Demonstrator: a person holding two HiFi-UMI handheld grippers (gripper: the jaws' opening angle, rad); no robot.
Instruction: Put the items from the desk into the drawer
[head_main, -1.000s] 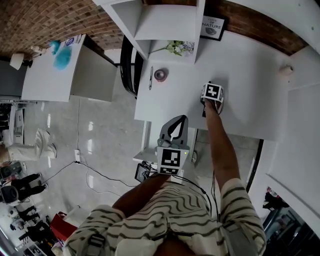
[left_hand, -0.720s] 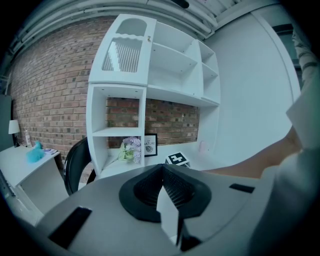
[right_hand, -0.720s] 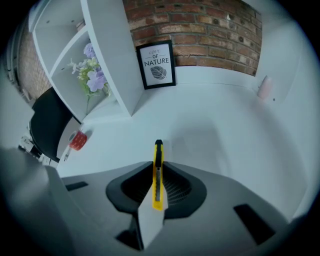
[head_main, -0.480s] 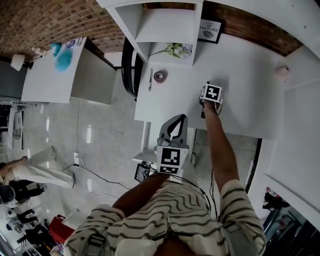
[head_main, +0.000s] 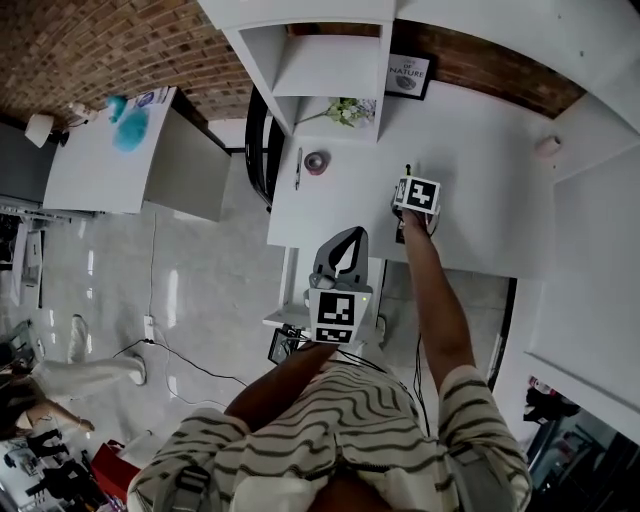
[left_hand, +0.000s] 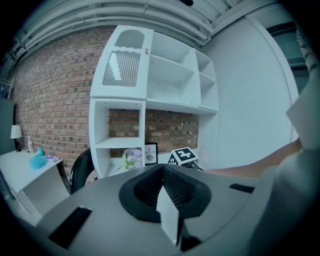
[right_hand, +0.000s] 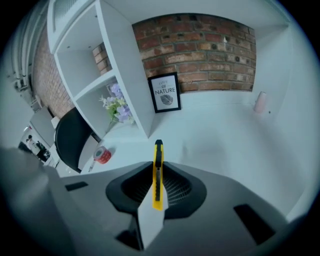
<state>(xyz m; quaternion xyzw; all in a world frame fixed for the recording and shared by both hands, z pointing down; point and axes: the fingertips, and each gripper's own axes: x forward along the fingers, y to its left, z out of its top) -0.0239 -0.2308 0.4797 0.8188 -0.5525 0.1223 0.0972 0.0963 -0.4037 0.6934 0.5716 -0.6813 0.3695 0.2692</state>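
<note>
right gripper (right_hand: 159, 167) jaws pinch the yellow utility knife (right_hand: 158, 152), blade end outward. the knife is now lifted clear of the white desk (right_hand: 220, 135), higher than a second ago. left gripper (left_hand: 163, 170) jaws are pressed together, empty, raised slightly.

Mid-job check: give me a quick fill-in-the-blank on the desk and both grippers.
1. The right gripper grips a slim plastic utility knife coloured ___.
2. The left gripper has its jaws ___, holding nothing.
3. The round red tape roll lies on the white desk beside a thin ___.
Missing words: yellow; shut; pen.
</note>
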